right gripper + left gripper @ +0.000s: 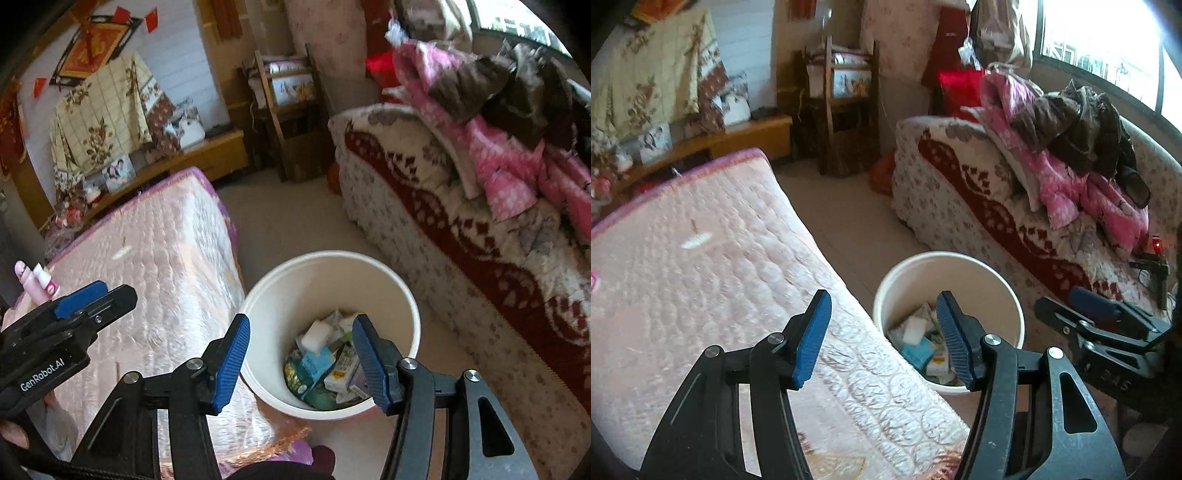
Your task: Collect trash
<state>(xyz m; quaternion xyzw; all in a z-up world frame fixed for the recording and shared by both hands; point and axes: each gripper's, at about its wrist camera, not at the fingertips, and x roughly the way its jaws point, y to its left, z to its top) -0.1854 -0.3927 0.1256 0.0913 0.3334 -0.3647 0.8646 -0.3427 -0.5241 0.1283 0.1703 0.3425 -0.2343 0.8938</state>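
Presently, both the left gripper (882,339) and right gripper (301,363) are held agape and empty over the round white plastic bin (402,295) at 12 o'clock, apparently so that trash (325,365) may be dropped in.

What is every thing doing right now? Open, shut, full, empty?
left gripper: open, holding nothing.
right gripper: open, holding nothing, above the bin.
white bin: upright on the floor, no lid, trash in the bottom, far from full.
trash: boxes and packets lying loose inside the bin.
pink mattress: bare except for one small white scrap.
clothes pile: heaped on the couch.
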